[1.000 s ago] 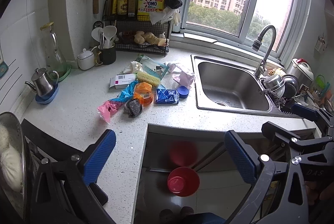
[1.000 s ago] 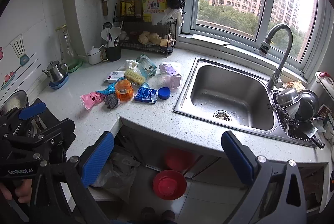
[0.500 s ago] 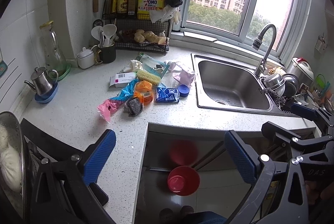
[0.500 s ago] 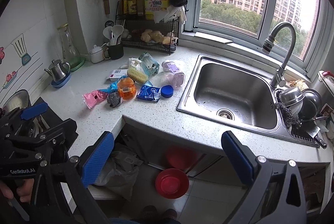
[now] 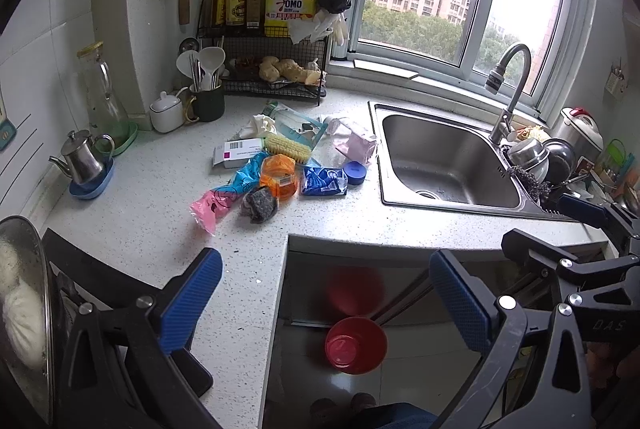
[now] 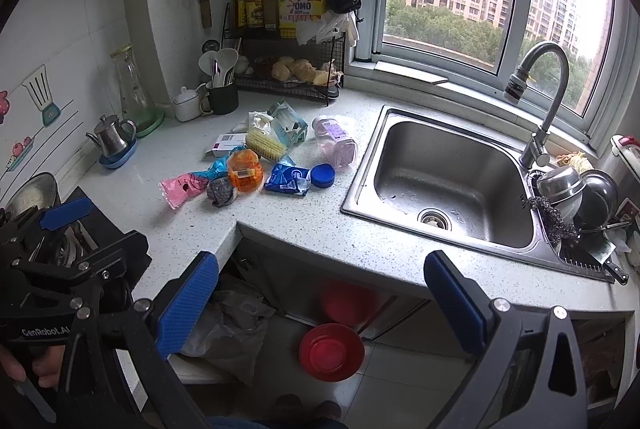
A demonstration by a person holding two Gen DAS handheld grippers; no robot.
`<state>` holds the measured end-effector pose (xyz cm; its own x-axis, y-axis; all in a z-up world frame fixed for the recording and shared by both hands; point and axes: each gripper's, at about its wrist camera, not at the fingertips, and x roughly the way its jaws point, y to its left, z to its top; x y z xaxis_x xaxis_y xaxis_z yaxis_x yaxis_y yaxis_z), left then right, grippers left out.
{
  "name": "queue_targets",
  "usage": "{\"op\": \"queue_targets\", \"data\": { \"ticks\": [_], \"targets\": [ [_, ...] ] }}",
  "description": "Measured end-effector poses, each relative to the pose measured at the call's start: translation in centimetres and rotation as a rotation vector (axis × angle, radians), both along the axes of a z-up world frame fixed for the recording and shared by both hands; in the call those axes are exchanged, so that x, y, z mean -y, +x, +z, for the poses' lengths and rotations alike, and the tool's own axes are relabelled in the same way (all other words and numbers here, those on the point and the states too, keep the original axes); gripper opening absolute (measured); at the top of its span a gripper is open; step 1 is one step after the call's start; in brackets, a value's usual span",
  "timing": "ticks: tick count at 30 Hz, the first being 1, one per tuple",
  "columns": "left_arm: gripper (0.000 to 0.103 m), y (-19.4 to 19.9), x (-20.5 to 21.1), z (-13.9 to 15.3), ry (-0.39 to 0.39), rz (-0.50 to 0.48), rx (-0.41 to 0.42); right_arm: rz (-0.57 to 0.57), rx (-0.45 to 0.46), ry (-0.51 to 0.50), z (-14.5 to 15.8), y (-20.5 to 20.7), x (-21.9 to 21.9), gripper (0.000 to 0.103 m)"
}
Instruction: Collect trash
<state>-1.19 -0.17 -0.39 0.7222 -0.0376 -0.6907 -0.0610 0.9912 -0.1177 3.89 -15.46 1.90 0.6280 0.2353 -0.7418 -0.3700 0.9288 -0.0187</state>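
Note:
A heap of trash lies on the speckled counter left of the sink: a pink wrapper, a grey scrub ball, an orange container, a blue packet, a blue lid, a white and purple box, a yellow brush and a clear jar. My left gripper hangs open over the counter's front edge, well short of the heap. My right gripper is open too, over the gap below the counter. Neither holds anything.
A steel sink with a faucet lies to the right, with dishes beside it. A kettle, utensil cup and bottle rack stand at the back. Under the counter are a grey plastic bag and a red bowl.
The right wrist view has drifted slightly, with the counter a little nearer. The left wrist view is almost still. Nothing on the counter has moved and both grippers stay open.

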Motion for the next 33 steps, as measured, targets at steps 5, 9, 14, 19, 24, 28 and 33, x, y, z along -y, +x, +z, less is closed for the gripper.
{"op": "queue_targets", "data": {
  "ticks": [5, 9, 14, 19, 24, 28, 33],
  "targets": [
    [0.103, 0.0, 0.0, 0.1, -0.009, -0.004, 0.000, 0.001, -0.003, -0.001, -0.1, 0.0, 0.0, 0.103],
    [0.103, 0.2, 0.0, 0.1, -0.007, -0.008, -0.002, 0.001, -0.006, -0.001, -0.2, 0.0, 0.0, 0.103],
    [0.103, 0.3, 0.2, 0.0, -0.011, -0.016, -0.003, -0.002, -0.006, 0.000, -0.2, 0.0, 0.1, 0.103],
    [0.103, 0.5, 0.4, -0.3, -0.011, -0.011, -0.013, -0.001, -0.013, 0.000, -0.3, 0.2, 0.3, 0.103],
    [0.103, 0.7, 0.6, -0.5, -0.002, -0.005, -0.019, 0.005, -0.020, -0.005, -0.5, 0.5, 0.3, 0.103],
    [0.103, 1.0, 0.9, -0.5, -0.003, -0.001, -0.024, 0.014, -0.020, -0.006, -0.4, 0.8, 0.5, 0.103],
    [0.103, 1.7, 1.4, -0.4, 0.017, 0.024, -0.021, 0.033, -0.025, -0.002, -0.6, 1.6, 0.8, 0.103]
  ]
}}
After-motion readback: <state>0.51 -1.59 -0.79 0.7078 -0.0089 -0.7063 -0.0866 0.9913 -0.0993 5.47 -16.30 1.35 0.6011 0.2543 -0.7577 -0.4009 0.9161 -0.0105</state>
